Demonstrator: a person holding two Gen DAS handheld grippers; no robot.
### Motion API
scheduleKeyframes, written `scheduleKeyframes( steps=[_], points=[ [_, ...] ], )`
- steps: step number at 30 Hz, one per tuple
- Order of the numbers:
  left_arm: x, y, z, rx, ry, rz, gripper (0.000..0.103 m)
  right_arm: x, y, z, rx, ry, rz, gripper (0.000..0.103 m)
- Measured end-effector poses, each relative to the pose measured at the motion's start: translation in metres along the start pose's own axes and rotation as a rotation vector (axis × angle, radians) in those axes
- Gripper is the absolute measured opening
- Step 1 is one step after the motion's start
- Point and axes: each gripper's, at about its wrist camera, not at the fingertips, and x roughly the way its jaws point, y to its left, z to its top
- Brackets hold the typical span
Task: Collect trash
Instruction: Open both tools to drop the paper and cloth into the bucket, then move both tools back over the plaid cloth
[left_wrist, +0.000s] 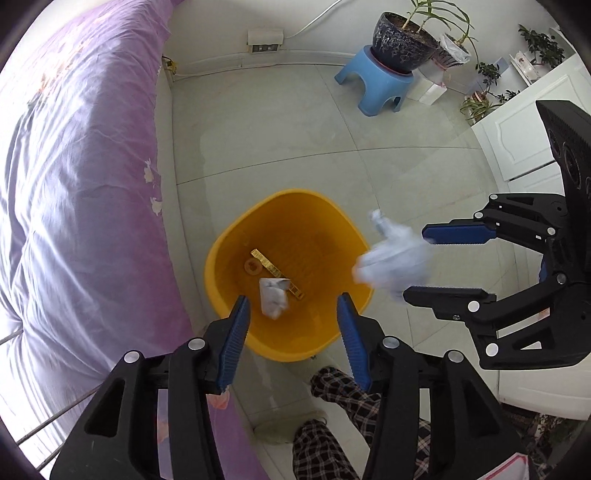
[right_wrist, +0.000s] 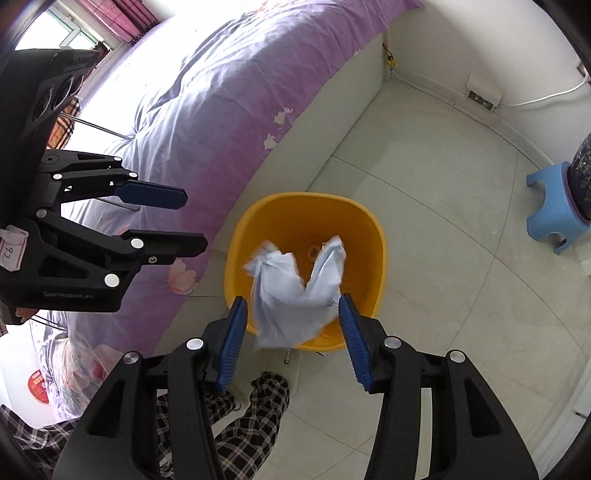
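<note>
A yellow bin (left_wrist: 221, 258) stands on the floor beside the bed; it also shows in the right wrist view (right_wrist: 376, 236). Inside it lie a crumpled white paper (left_wrist: 273, 297) and a gold strip (left_wrist: 269, 267). My left gripper (left_wrist: 293, 306) is open and empty above the bin's near rim. My right gripper (left_wrist: 413, 264) is open; it also shows in its own view (right_wrist: 293, 306). A crumpled pale blue paper (left_wrist: 393, 258) is blurred in mid-air between its fingers, over the bin's rim; it also shows in the right wrist view (right_wrist: 295, 295).
A bed with a purple cover (left_wrist: 81, 155) runs along the left. A blue stool (left_wrist: 376, 83) with a potted plant (left_wrist: 402, 40) stands at the back, white cabinets (left_wrist: 524, 136) at the right. My plaid-trousered legs (left_wrist: 332, 424) are just below the bin.
</note>
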Motion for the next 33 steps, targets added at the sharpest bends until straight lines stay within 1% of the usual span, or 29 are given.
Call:
scheduleKeyframes(
  steps=[4,9,15,20,23,25,29,33],
  points=[
    [-0.003,0.001,0.002,-0.005,-0.005,-0.004,0.05,-0.002,-0.005,-0.002,0.005,0.002,-0.002,0.054],
    [-0.009,0.002,0.003,-0.009,-0.019,-0.004,0.05,-0.008,0.0,0.002,0.002,-0.01,-0.002,0.054],
    [-0.032,0.004,-0.001,-0.036,-0.06,-0.005,0.05,-0.029,0.008,0.005,-0.016,-0.04,-0.005,0.054],
    [-0.068,0.002,-0.009,-0.046,-0.116,0.001,0.05,-0.058,0.026,0.007,-0.052,-0.07,-0.007,0.054],
    [-0.097,0.002,-0.018,-0.054,-0.162,0.01,0.051,-0.081,0.041,0.009,-0.091,-0.095,-0.009,0.055],
    [-0.117,0.003,-0.025,-0.067,-0.194,0.018,0.051,-0.098,0.054,0.011,-0.122,-0.119,-0.003,0.057],
    [-0.158,0.008,-0.05,-0.121,-0.258,0.044,0.052,-0.131,0.083,0.016,-0.188,-0.164,0.021,0.058],
    [-0.194,0.016,-0.083,-0.212,-0.318,0.074,0.054,-0.157,0.117,0.024,-0.259,-0.2,0.058,0.058]
  ],
)
